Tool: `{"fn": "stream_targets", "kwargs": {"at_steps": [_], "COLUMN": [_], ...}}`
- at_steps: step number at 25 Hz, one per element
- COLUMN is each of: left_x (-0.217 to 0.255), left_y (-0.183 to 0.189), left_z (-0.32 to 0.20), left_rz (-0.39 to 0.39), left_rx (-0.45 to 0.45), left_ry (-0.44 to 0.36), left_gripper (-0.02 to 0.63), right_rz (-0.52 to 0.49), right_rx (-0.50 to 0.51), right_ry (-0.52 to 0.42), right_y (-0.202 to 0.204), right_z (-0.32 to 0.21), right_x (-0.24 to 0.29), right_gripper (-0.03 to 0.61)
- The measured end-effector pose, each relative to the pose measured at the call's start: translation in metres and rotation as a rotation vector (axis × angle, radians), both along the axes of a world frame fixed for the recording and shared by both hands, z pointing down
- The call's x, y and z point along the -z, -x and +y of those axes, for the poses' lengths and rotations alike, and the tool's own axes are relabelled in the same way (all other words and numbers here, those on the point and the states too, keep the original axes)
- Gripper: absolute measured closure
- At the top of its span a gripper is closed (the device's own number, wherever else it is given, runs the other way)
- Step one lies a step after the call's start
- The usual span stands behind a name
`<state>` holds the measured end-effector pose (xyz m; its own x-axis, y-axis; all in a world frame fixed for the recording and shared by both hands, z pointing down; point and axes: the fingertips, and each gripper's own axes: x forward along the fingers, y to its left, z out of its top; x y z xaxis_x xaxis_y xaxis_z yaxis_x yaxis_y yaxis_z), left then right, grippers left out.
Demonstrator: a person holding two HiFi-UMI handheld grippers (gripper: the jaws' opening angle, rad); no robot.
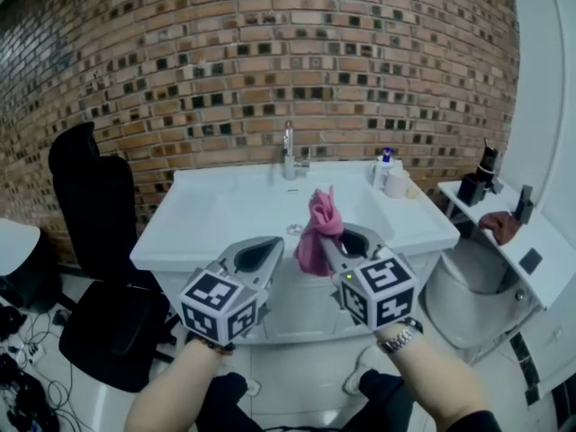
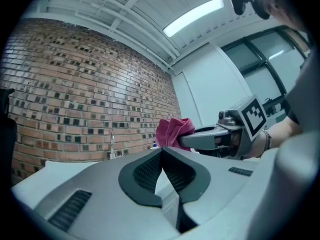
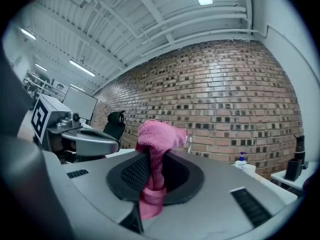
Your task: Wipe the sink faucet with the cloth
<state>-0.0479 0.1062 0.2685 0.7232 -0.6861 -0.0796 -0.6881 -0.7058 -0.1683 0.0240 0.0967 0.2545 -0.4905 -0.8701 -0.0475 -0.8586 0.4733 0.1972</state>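
The chrome faucet [image 1: 289, 154] stands at the back of the white sink [image 1: 225, 210] against the brick wall, some way ahead of both grippers. My right gripper [image 1: 331, 238] is shut on a pink cloth [image 1: 317, 223], which sticks up above the jaws and hangs below them. In the right gripper view the cloth [image 3: 157, 136] is pinched between the black pads [image 3: 131, 173], with the faucet [image 3: 189, 143] small behind it. My left gripper [image 1: 273, 244] is held level beside it, jaws together and holding nothing. The left gripper view shows its tips [image 2: 162, 153] meeting, with the cloth [image 2: 172, 130] and faucet [image 2: 112, 145] beyond.
A black office chair [image 1: 94, 205] stands left of the sink. A soap dispenser [image 1: 385, 165] sits on the sink's right rear corner. A toilet [image 1: 472, 286] and a white shelf [image 1: 531, 241] with dark items are on the right. Cables [image 1: 18, 367] lie on the floor at left.
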Motion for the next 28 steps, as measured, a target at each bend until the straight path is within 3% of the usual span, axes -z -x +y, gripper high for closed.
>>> {"fn": "stream_targets", "kwargs": {"at_steps": [14,28], "left_x": [-0.009,-0.004], "left_y": [0.024,0.031], "left_z": [0.105,0.139], "left_rz": [-0.001,-0.001], "left_rx": [-0.005,0.002], "left_ry": [-0.025,-0.053], "left_gripper": [0.609,0.609], "right_rz": [-0.007,0.000], "right_rx": [0.032,0.040], "right_ry": [-0.032,-0.049], "right_y": [0.032,0.041], "right_z": [0.114,0.148], "right_x": [-0.015,-0.013], "right_gripper": [0.523,0.523]}}
